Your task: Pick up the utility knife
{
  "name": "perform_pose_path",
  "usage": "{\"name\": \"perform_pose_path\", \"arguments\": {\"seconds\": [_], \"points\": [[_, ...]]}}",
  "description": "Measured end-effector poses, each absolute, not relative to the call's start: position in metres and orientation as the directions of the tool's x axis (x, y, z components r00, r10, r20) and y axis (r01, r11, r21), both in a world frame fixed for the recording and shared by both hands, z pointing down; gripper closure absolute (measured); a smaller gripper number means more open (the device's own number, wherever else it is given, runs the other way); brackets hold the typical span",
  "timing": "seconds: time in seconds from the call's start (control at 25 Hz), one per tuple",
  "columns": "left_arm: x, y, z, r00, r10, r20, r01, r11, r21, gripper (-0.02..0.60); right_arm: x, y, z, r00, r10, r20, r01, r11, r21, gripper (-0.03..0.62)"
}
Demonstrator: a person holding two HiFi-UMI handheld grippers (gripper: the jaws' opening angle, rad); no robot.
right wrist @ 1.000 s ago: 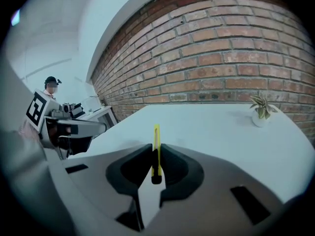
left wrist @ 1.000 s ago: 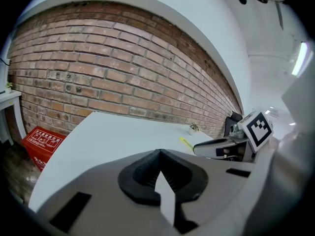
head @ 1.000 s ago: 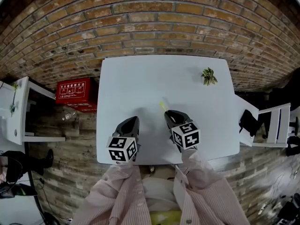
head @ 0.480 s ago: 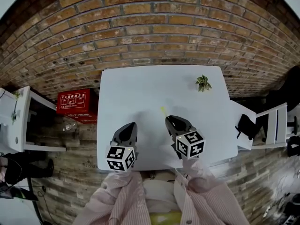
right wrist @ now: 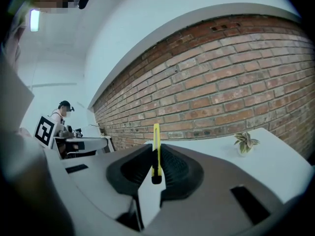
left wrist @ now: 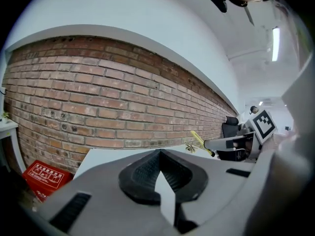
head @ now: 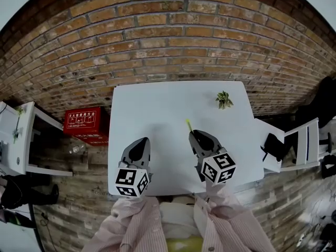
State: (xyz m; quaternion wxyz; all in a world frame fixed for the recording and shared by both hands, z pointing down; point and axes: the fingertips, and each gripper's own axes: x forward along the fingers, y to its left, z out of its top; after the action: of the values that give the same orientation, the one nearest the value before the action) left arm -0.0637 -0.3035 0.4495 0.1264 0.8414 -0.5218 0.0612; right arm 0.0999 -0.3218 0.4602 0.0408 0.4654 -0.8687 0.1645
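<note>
Left gripper (head: 139,142) and right gripper (head: 197,135) have risen higher above the desk (head: 168,98) (head view), utility knife (head: 188,124) with the right; left gripper view: fingers (left wrist: 142,171) shut, empty; right gripper view: fingers clamp utility knife; pick-up judged done, next: hold steady.

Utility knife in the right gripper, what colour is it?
Utility knife: yellow, black near end; clearest in right gripper view.

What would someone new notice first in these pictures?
The yellow knife stands out, pinched in the right tongs and sticking out past their tips over the white table. Behind the table, a red brick wall fills the background, and a small plant sits near the table's far right corner. The left tongs are closed and empty.
</note>
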Motion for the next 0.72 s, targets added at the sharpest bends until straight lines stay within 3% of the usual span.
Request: {"name": "perform_pose_path", "arguments": {"seconds": [0.72], "points": [[-0.082, -0.304, 0.383, 0.410, -0.905, 0.112, -0.912, -0.407, 0.050, 0.591, 0.138, -0.314, 0.370, -0.467, -0.884, -0.005, -0.867, 0.460, -0.192, 0.540]]}}
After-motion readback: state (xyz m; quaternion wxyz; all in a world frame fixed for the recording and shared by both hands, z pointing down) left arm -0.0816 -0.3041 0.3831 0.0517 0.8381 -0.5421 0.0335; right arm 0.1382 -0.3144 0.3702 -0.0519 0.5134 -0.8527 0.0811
